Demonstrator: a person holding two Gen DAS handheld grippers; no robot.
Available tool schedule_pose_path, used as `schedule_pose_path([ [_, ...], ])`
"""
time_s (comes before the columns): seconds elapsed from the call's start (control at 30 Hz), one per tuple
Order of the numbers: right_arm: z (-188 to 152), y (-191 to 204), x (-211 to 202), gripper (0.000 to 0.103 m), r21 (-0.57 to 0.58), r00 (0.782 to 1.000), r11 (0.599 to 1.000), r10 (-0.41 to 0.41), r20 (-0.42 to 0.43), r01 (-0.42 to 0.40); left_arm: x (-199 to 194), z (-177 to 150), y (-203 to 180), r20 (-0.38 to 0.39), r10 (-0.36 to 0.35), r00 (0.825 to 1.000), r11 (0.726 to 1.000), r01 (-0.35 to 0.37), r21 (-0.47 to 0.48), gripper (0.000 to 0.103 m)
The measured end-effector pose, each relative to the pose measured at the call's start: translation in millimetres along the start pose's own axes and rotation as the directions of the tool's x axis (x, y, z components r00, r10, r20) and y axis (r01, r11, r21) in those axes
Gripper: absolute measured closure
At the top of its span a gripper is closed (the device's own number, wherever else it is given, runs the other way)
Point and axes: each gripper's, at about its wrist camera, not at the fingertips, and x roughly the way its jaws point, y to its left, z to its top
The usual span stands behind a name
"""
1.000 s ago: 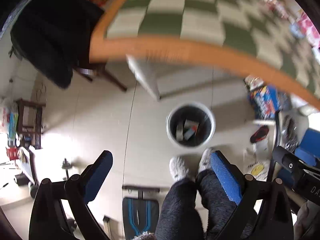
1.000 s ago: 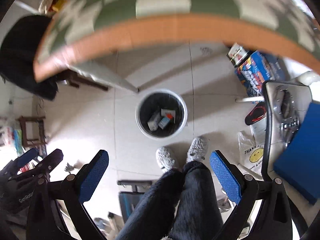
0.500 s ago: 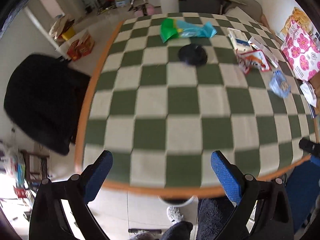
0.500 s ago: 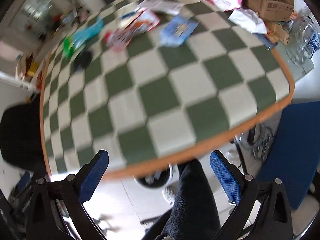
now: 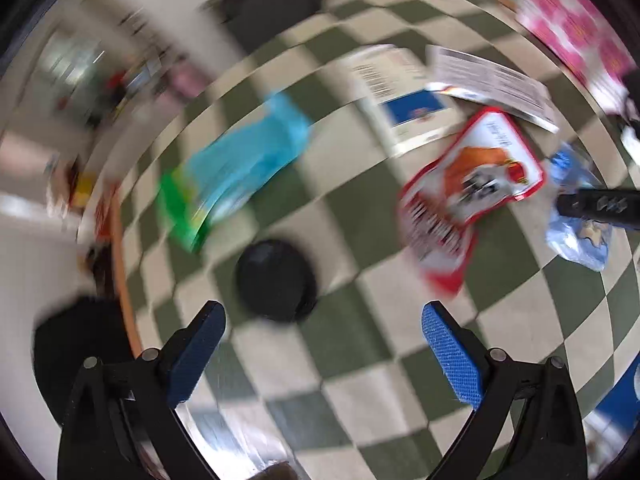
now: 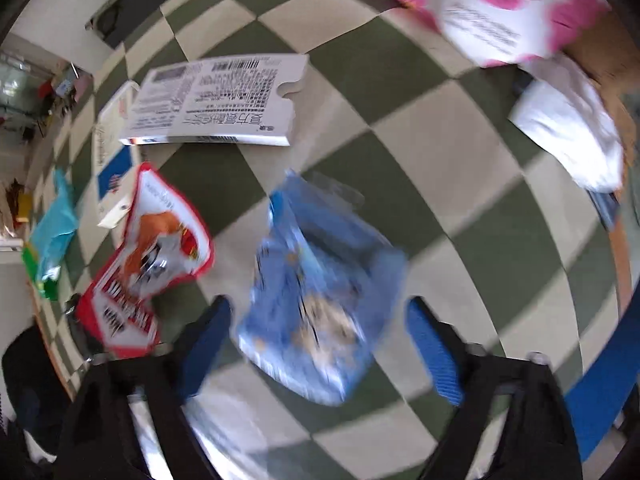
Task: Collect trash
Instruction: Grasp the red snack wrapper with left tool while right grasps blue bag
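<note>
Trash lies scattered on a green-and-cream checked table [image 5: 360, 360]. My right gripper [image 6: 320, 320] points down over a blue snack wrapper [image 6: 320, 292]. The wrapper lies between its blue fingers, whose jaws are closing; the pads do not visibly press on it. My left gripper [image 5: 322, 340] is open above the table with nothing between its fingers. A black round lid-like object [image 5: 276, 280] lies just beyond them. A red-and-white wrapper [image 5: 468, 192] [image 6: 152, 256] and a cyan-and-green wrapper [image 5: 236, 172] lie nearby. The left wrist view is blurred.
Two white printed cartons [image 6: 216, 100] [image 5: 400, 96] lie at the far side. A pink-flowered pack [image 6: 500, 12] and a white tissue pack [image 6: 572, 128] sit at the right. The orange table edge [image 5: 124, 280] runs at the left, with a black chair [image 5: 76, 360] beyond it.
Both views swung from the floor and its bin up over the table, then in over the trash. The right fingers now stand closer together, around the blue wrapper.
</note>
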Motion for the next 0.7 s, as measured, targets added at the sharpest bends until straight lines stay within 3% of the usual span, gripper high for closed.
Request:
schedule_pose_path([
  [0.13, 7.9, 5.6, 2.3, 0.062, -0.075, 1.0, 0.997, -0.013, 0.009, 0.013, 15.8, 42.3, -37.8, -0.012, -0.052, 0.999, 0.973, 0.054, 0.223, 0.002],
  [0.23, 10.2, -13.6, -2.4, 0.066, -0.069, 1.0, 0.998, -0.008, -0.012, 0.007, 31.9, 62.3, -65.8, -0.044, -0.098, 0.994, 0.926, 0.107, 0.361, 0.002],
  [0.3, 12.8, -30.6, -6.6, 0.066, -0.062, 1.0, 0.998, -0.02, -0.013, 0.019, 46.9, 74.0, -74.5, -0.088, -0.121, 0.989, 0.912, 0.145, 0.383, 0.003],
  [0.43, 19.9, -52.3, -3.6, 0.066, -0.049, 0.999, 0.999, -0.012, -0.05, 0.01, 69.5, 89.7, -78.6, -0.164, -0.206, 0.965, 0.906, 0.251, 0.339, 0.006],
  [0.53, 23.9, -56.9, -2.4, 0.066, -0.031, 0.998, 1.0, 0.0, -0.057, -0.002, 70.5, 91.9, -72.2, -0.196, -0.307, 0.931, 0.895, 0.353, 0.274, 0.031],
  [0.57, 24.8, -57.1, -2.7, 0.066, -0.024, 0.998, 1.0, 0.003, -0.057, -0.005, 68.4, 91.1, -70.5, -0.182, -0.31, 0.933, 0.9, 0.35, 0.259, 0.04],
  [0.7, 29.1, -55.7, -1.8, 0.066, -0.02, 0.998, 1.0, 0.007, -0.058, -0.008, 68.2, 77.2, -64.1, -0.198, -0.34, 0.919, 0.93, 0.36, 0.078, 0.045],
])
